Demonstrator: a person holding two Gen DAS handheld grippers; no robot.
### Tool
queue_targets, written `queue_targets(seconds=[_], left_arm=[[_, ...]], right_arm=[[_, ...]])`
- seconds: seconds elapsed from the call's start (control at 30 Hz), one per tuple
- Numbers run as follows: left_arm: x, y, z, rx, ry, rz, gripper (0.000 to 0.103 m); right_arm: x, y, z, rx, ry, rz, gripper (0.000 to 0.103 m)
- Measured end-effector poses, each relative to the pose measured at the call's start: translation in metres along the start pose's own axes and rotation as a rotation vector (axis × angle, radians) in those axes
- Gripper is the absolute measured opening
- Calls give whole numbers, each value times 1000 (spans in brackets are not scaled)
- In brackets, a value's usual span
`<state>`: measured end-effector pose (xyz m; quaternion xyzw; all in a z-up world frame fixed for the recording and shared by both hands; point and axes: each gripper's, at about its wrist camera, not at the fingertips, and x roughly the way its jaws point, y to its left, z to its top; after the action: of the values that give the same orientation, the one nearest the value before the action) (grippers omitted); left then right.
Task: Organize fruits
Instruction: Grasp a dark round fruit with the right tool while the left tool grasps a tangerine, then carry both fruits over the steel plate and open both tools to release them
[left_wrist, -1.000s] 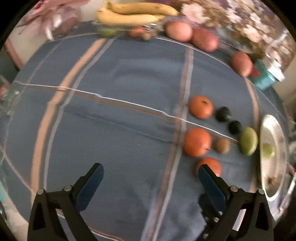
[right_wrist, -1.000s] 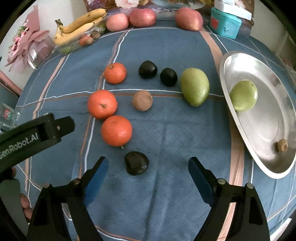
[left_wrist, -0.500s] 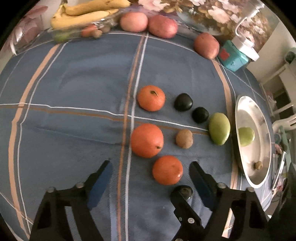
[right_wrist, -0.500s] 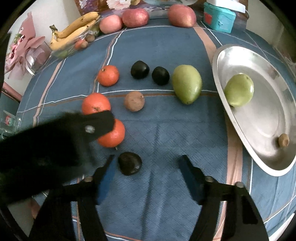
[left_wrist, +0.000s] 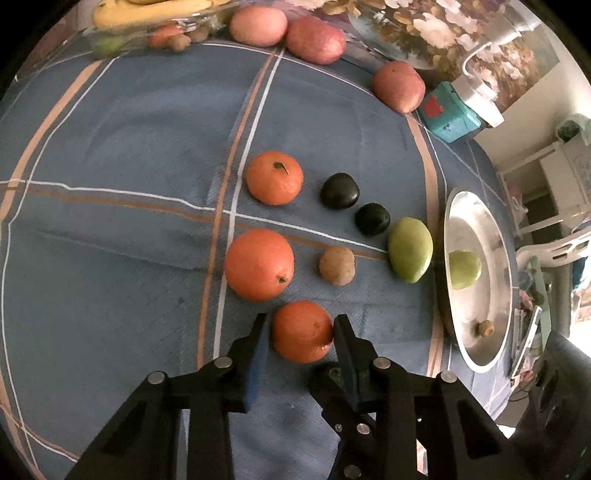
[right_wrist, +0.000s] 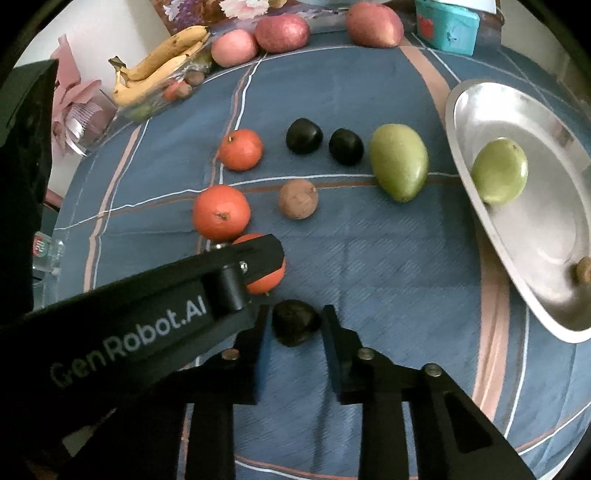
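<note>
1. So far little is sorted: the steel tray (right_wrist: 480, 110) at the right holds only a round green fruit (right_wrist: 499, 171) and a small brown nut-like fruit (right_wrist: 584, 269).
2. Left on the bench (left_wrist: 110, 147): three oranges, two more dark fruits, a brown fruit (right_wrist: 297, 198) and a green mango (right_wrist: 399, 166).
3. Left gripper (left_wrist: 300, 332) has its fingers closing around the nearest orange (left_wrist: 302, 330), one pad touching; I cannot tell if it is gripped.
4. Right gripper (right_wrist: 295, 325) brackets the nearest dark fruit (right_wrist: 295, 322) with small gaps, not clamped.
</note>
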<state>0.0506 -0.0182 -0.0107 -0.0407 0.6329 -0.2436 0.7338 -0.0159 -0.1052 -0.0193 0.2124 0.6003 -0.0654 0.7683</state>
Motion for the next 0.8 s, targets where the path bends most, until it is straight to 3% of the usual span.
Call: queue_targets(seconds=[0.2, 0.5, 0.8], left_arm=[[-16, 13, -3, -30, -24, 30, 37], [-37, 29, -2, -96, -87, 54, 37], [-58, 26, 4, -114, -169, 51, 37]], right_arm=[[-3, -3, 1, 30, -2, 33, 25], [-38, -32, 8, 79, -126, -129, 24], [-70, -63, 10, 181, -214, -141, 24]])
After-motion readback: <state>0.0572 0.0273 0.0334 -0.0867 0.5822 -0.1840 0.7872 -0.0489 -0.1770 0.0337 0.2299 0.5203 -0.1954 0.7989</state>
